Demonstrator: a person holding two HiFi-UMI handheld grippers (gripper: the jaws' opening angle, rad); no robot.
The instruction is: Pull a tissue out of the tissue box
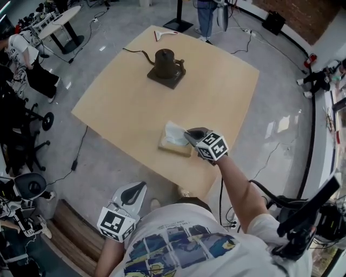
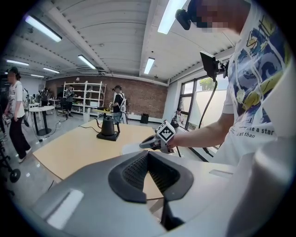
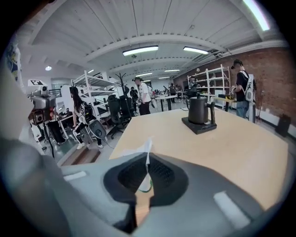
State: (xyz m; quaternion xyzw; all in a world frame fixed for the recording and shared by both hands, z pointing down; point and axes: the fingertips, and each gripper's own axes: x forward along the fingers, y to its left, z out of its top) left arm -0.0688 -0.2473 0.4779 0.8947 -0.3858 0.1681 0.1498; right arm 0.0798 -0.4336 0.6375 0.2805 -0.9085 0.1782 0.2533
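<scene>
Left gripper (image 1: 133, 190) hangs by the person's shirt (image 1: 178, 238), off the surface (image 1: 119, 108); right gripper (image 1: 189, 133) is at the tissue (image 1: 174, 131) atop the tissue box (image 1: 174, 147). Left gripper view: fingers (image 2: 134, 172) pressed together, empty. Right gripper view: fingers (image 3: 125, 178) pinching the tissue's white edge.

a light wooden bench (image 1: 108, 108) stands on a glossy grey floor (image 1: 281, 97). past the bench's far right corner runs a red brick wall (image 1: 308, 16). left of the bench sit black office chairs (image 1: 24, 146) and a round white table (image 1: 59, 19). long ceiling lights (image 3: 140, 50) glow above the bench.
</scene>
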